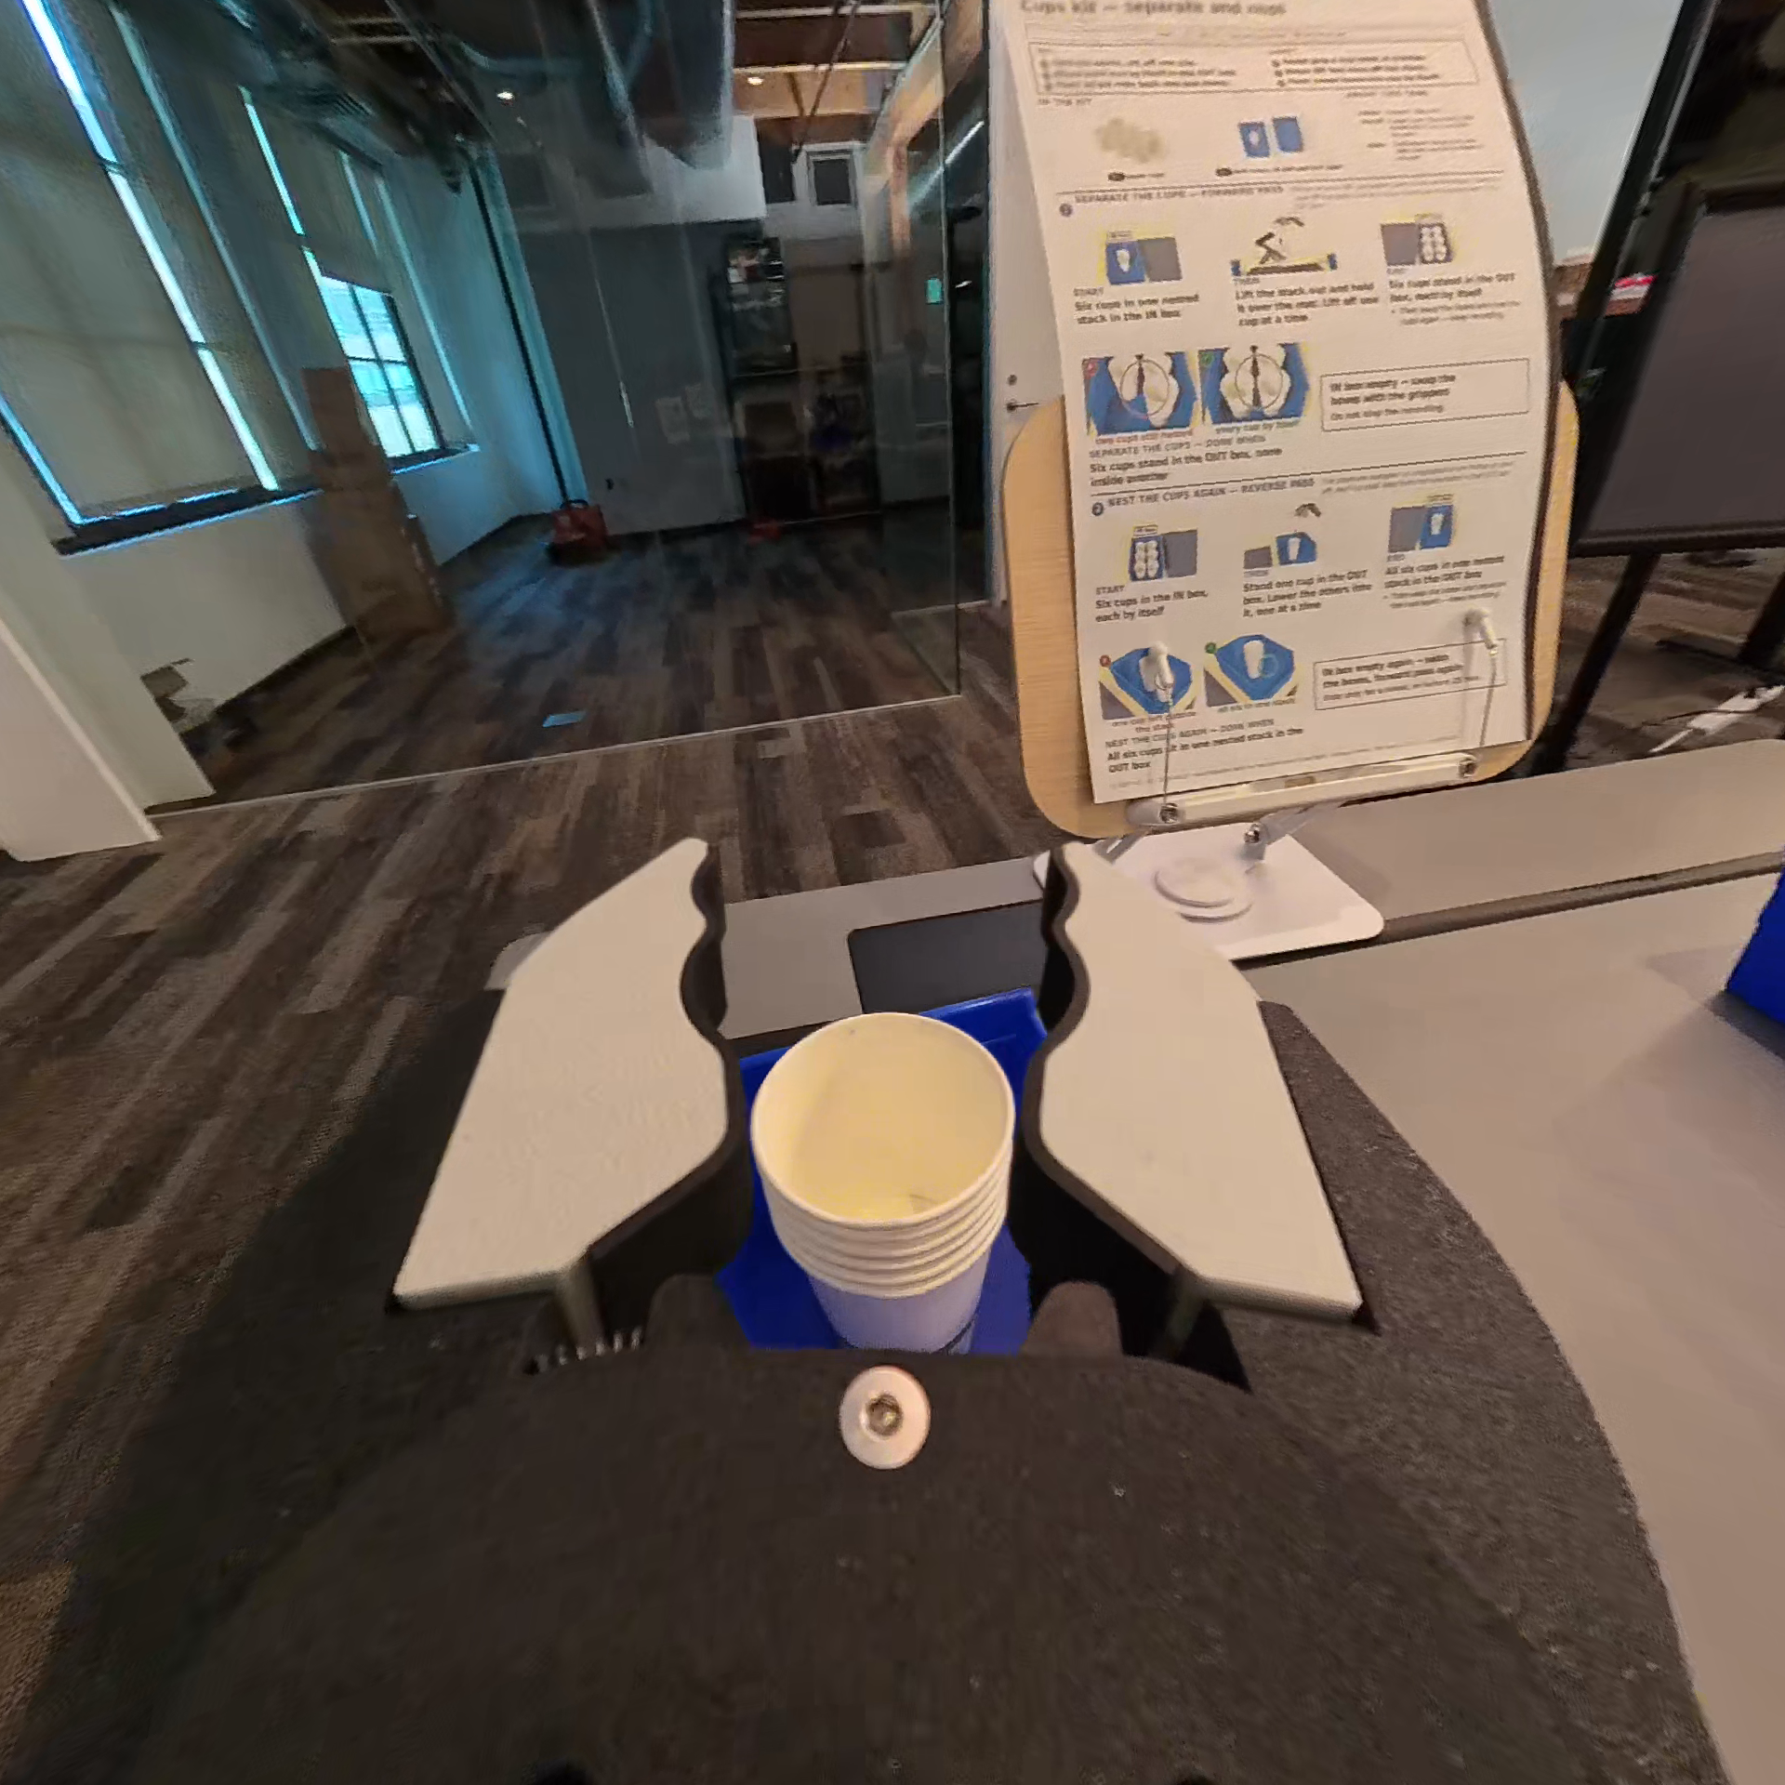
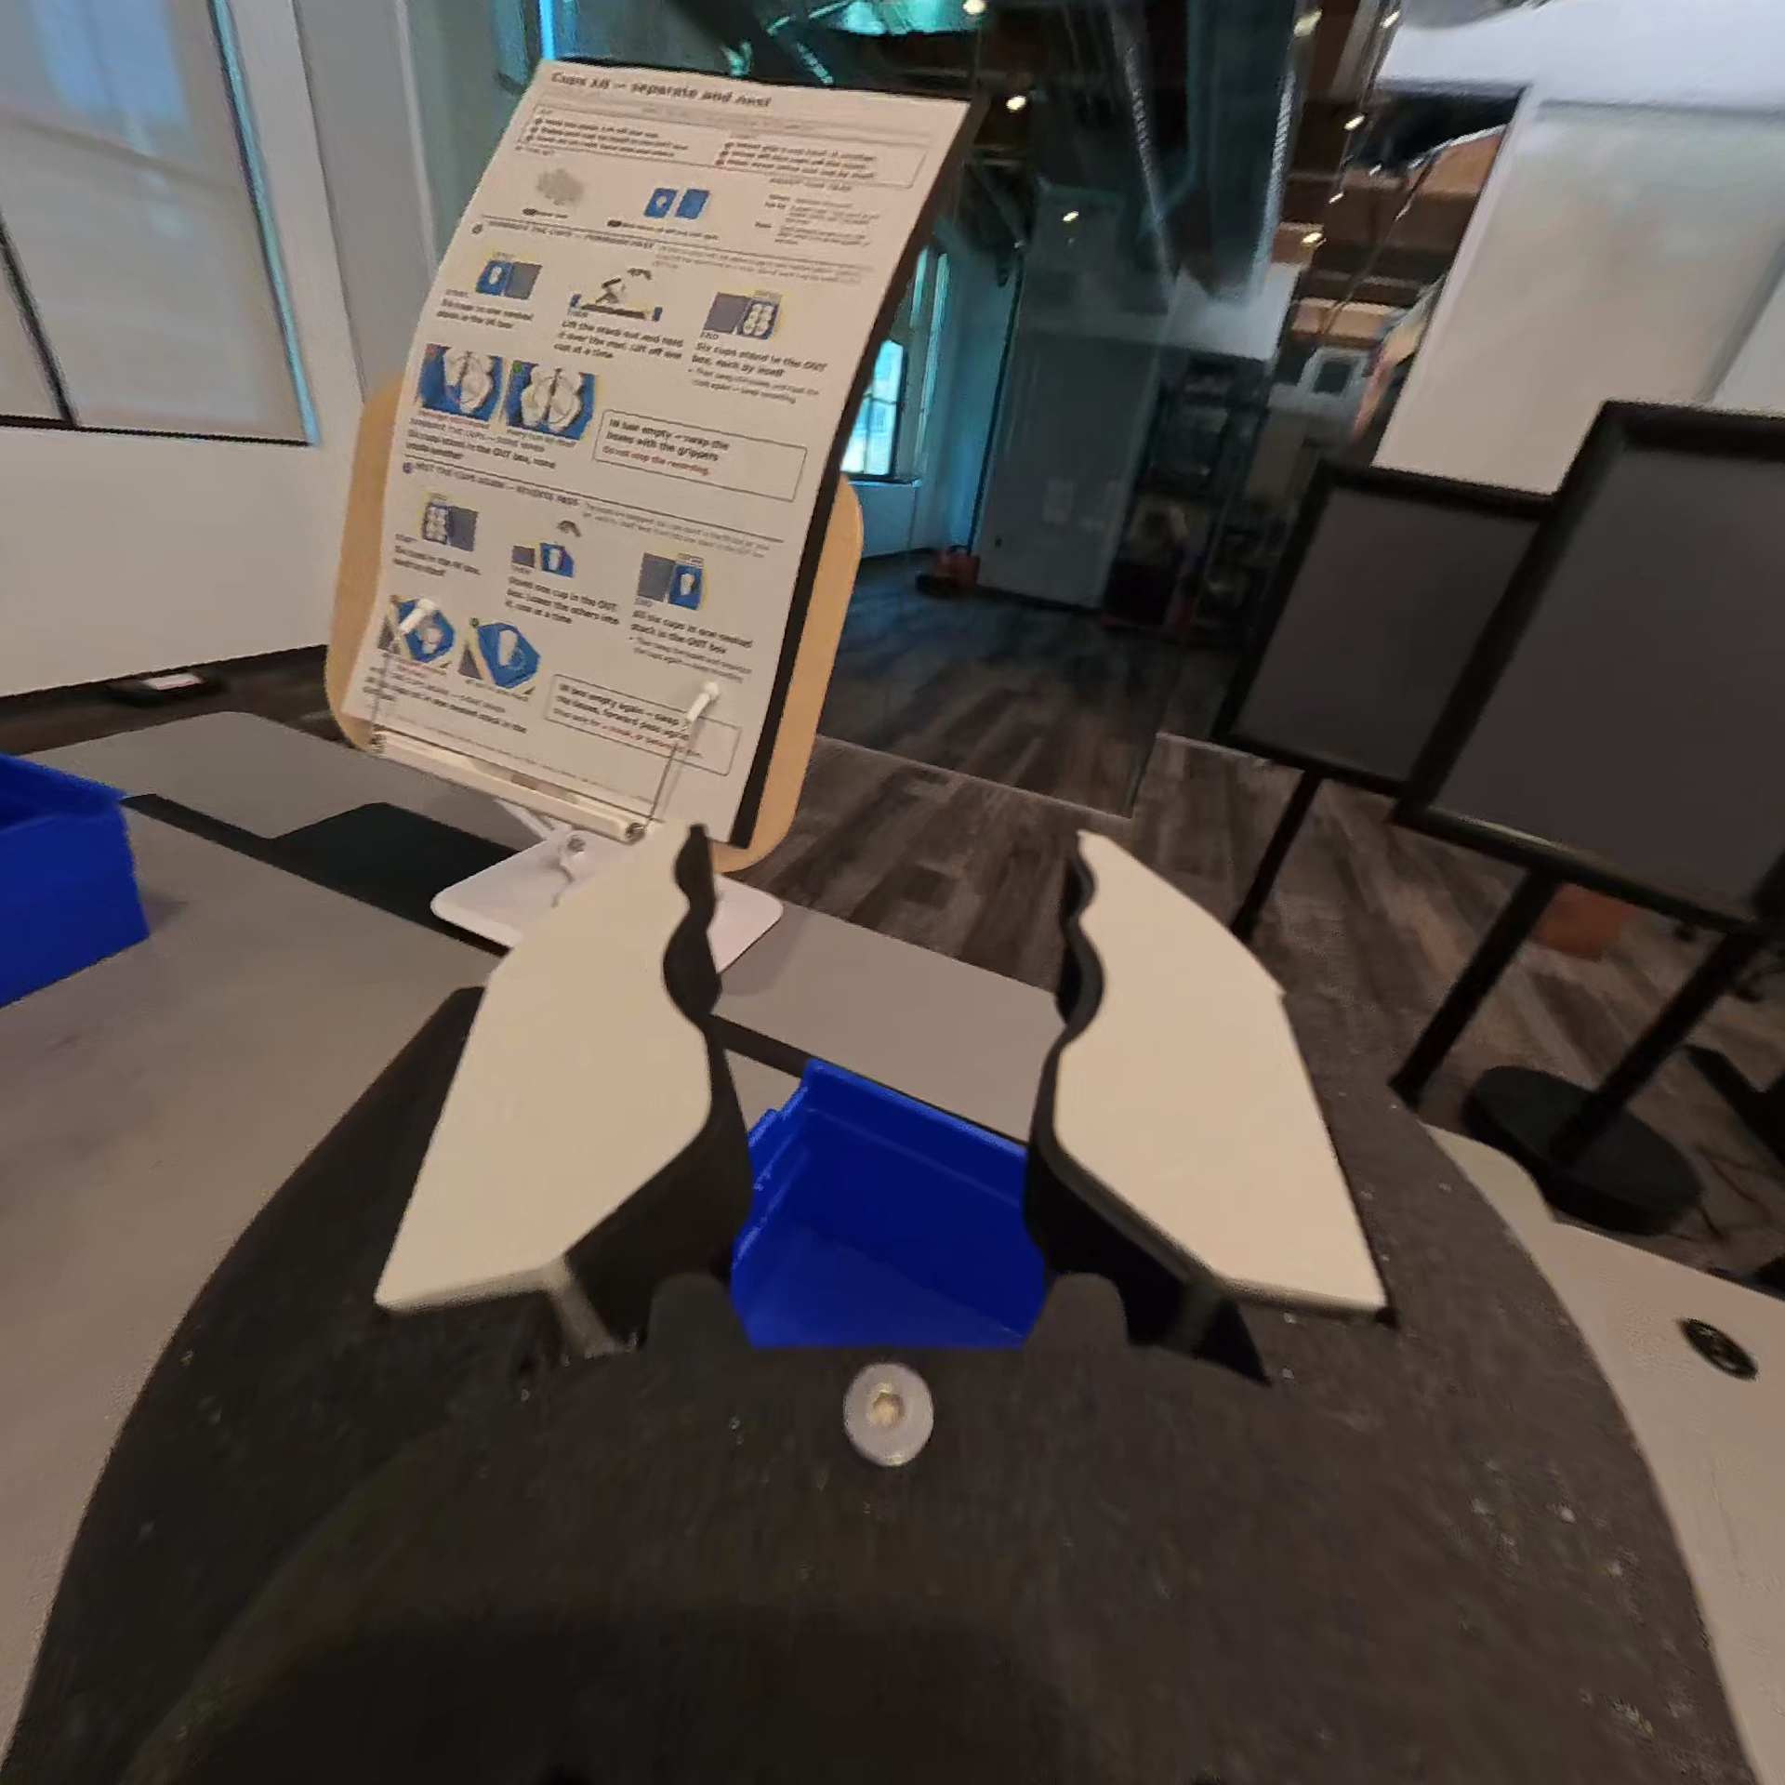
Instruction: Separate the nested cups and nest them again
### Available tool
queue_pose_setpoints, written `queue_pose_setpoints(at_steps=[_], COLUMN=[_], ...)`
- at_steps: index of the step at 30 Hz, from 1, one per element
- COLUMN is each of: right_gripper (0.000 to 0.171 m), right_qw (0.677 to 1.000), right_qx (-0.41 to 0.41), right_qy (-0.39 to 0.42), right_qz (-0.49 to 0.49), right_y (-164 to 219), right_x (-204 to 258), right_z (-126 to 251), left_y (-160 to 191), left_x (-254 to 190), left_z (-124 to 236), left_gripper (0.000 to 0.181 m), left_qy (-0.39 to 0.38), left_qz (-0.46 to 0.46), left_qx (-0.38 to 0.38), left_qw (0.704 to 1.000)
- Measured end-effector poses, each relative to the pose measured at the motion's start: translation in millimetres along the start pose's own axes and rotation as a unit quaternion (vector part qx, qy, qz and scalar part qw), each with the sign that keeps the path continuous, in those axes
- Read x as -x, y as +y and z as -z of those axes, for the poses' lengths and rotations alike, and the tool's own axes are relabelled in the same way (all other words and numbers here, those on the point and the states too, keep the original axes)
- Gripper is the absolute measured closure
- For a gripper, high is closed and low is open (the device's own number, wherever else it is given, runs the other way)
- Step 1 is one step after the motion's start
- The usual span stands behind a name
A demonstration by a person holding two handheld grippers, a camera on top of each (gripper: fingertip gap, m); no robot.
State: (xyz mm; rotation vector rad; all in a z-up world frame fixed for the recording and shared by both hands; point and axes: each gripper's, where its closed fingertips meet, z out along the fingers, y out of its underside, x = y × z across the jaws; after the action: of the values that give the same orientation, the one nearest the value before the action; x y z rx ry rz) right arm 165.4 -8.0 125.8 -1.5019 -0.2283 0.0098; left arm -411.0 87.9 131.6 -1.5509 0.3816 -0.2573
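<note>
Opening step: my left claw [image 1: 881, 1091] hangs released around the nested cups [image 1: 881, 1174], not yet gripping.
Next, I judge, clench and lift; my right claw [image 2: 879, 1043] waits released over the empty blue bin [image 2: 884, 1227] at 6 o'clock.

One stack of nested paper cups [image 1: 881, 1174] is visible; about six rims can be counted in it, the exact number is hard to tell. Two blue boxes show: one box under the stack [image 1: 995, 1029] and a second box [image 2: 884, 1217] in the right wrist view. There is one instruction sheet [image 1: 1285, 406] on one stand [image 1: 1038, 618]. Each view shows one gripper, left [image 1: 881, 869] and right [image 2: 884, 860].
</note>
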Motion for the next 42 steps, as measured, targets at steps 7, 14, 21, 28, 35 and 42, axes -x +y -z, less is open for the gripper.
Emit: queue_pose_setpoints(at_steps=[7,14,21,28,35,42], right_gripper=[0.108,0.111,0.111,0.11,0.111,0.111], right_qw=[0.999,0.996,0.995,0.995,0.996,0.997], right_qx=[0.044,0.088,0.096,0.098,0.087,0.077], right_qy=[0.001,-0.011,-0.005,0.002,0.007,0.008], right_qz=[0.013,0.015,0.017,0.024,0.018,0.002], right_y=[29,44,46,47,42,42], right_x=[1,-1,-4,-7,-13,-19], right_z=[-8,-12,-9,-6,0,3], left_y=[34,58,100,135,138,132], left_x=[12,10,-2,-2,-8,-9], left_z=[-11,-15,-2,-10,-12,-17], left_gripper=[0.097,0.093,0.105,0.094,0.078,0.072], left_qy=[-0.022,-0.033,0.025,0.024,0.043,-0.019], left_qz=[0.009,0.044,0.06,0.055,0.065,0.004], left_qx=[0.077,0.147,0.264,0.33,0.309,0.193], left_qw=[0.997,0.988,0.962,0.942,0.948,0.981])
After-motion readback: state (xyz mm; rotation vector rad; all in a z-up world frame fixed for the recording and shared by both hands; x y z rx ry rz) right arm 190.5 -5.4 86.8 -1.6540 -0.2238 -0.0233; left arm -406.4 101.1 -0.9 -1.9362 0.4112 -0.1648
